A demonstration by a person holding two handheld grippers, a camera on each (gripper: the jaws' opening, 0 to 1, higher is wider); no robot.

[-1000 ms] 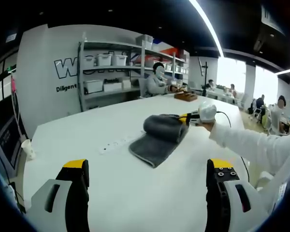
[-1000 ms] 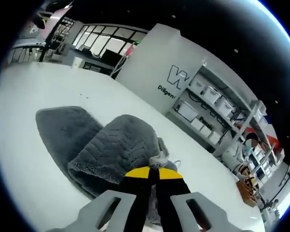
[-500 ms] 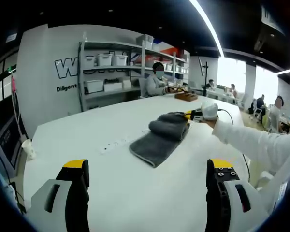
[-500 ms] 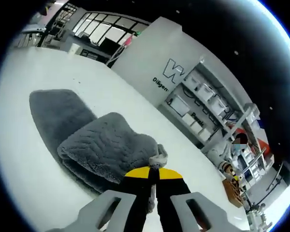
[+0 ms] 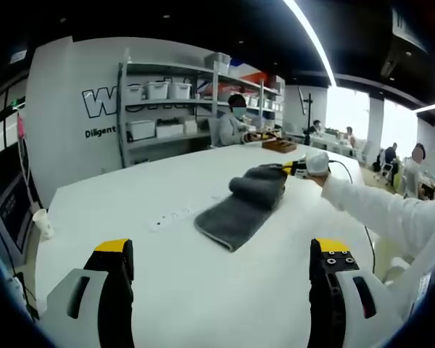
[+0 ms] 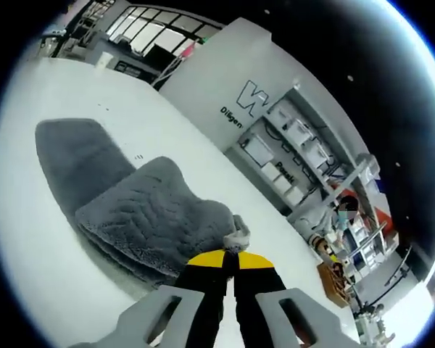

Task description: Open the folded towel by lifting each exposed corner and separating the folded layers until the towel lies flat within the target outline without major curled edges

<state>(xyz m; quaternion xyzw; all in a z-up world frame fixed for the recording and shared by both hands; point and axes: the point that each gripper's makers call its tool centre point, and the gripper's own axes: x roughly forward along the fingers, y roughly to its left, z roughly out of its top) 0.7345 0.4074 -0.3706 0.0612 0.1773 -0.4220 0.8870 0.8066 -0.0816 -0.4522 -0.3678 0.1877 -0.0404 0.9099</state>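
A dark grey towel (image 5: 243, 205) lies on the white table (image 5: 167, 283), its far end rolled up into a hump. My right gripper (image 5: 291, 168) holds that far end, reached out on a white-sleeved arm (image 5: 377, 214). In the right gripper view the towel (image 6: 141, 210) spreads out ahead, and my right gripper (image 6: 230, 262) is shut on its near corner, a light tag poking up above the yellow tips. My left gripper (image 5: 221, 254) stands open over bare table, well short of the towel.
A paper cup (image 5: 42, 223) stands at the table's left edge. Shelves with white bins (image 5: 159, 109) line the back wall, and a seated person (image 5: 235, 123) is beyond the table. A wooden box (image 5: 279, 145) sits at the far edge.
My right gripper has drawn the towel's corner farther away across the table; the raised roll has flattened and shifted toward the far side. My left gripper has stayed where it was.
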